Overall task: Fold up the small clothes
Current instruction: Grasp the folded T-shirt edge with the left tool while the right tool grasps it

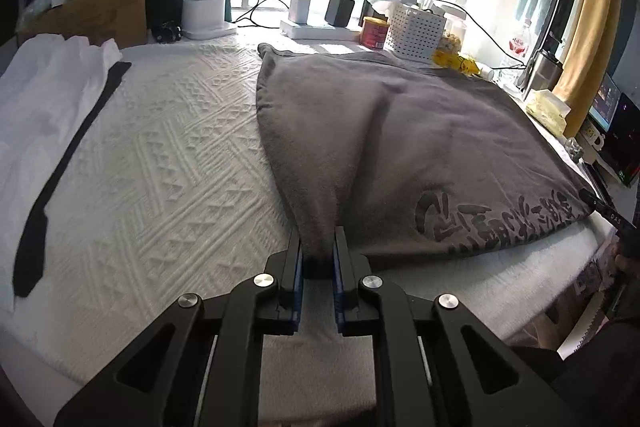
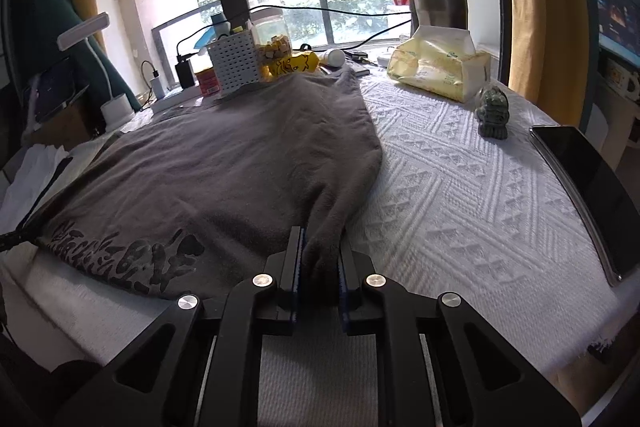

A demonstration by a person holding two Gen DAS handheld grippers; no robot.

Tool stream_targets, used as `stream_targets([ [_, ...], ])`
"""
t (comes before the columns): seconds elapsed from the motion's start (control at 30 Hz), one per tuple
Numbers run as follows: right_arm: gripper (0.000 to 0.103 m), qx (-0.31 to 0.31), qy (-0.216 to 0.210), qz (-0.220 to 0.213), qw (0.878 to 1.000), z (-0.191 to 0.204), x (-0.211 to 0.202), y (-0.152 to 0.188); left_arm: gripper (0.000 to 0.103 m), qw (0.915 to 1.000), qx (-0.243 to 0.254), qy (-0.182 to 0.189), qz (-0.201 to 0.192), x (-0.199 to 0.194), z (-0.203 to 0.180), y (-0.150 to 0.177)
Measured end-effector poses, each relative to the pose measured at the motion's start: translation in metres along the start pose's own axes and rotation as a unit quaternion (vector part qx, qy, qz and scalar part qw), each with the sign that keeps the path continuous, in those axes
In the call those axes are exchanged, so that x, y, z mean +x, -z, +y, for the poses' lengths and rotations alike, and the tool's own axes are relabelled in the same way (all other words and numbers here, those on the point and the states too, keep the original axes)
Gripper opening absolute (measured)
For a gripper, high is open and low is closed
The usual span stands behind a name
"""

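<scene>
A grey T-shirt (image 1: 420, 131) with dark printed lettering lies spread on the white textured table cover (image 1: 172, 163). My left gripper (image 1: 318, 247) is shut on the shirt's near left corner, which bunches up between the fingers. My right gripper (image 2: 320, 251) is shut on the shirt's (image 2: 224, 163) near right corner, at the table's front edge. The print (image 2: 132, 259) lies along the near hem between the two grippers. The right gripper's tip (image 1: 600, 205) shows at the right edge of the left wrist view.
A white garment (image 1: 44, 115) and a black sock (image 1: 60, 179) lie at the left. Behind the shirt stand a white basket (image 1: 416, 31), a red can (image 1: 374, 33), chargers (image 1: 300, 9) and a lamp base (image 1: 204, 15). At the right lie a tissue pack (image 2: 436, 67), a green figurine (image 2: 494, 113) and a phone (image 2: 588, 187).
</scene>
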State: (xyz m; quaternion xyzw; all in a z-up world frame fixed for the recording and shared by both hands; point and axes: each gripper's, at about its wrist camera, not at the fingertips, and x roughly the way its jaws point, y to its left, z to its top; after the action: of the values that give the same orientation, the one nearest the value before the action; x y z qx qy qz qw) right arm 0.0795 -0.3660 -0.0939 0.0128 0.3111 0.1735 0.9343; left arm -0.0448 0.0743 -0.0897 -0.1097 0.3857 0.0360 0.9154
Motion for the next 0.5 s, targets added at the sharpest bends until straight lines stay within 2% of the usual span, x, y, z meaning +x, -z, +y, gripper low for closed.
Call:
stream_targets([
  [0.23,0.016,-0.007,0.002,0.009,1.0,0.001,-0.018,0.008,0.011,0.9994,-0.002,0.003,0.034,-0.003,0.008,0.021],
  [0.5,0.016,-0.006,0.013,0.024,1.0,-0.002,-0.02,0.018,0.014,0.999,0.008,0.015,0.042,-0.006,0.007,0.023],
])
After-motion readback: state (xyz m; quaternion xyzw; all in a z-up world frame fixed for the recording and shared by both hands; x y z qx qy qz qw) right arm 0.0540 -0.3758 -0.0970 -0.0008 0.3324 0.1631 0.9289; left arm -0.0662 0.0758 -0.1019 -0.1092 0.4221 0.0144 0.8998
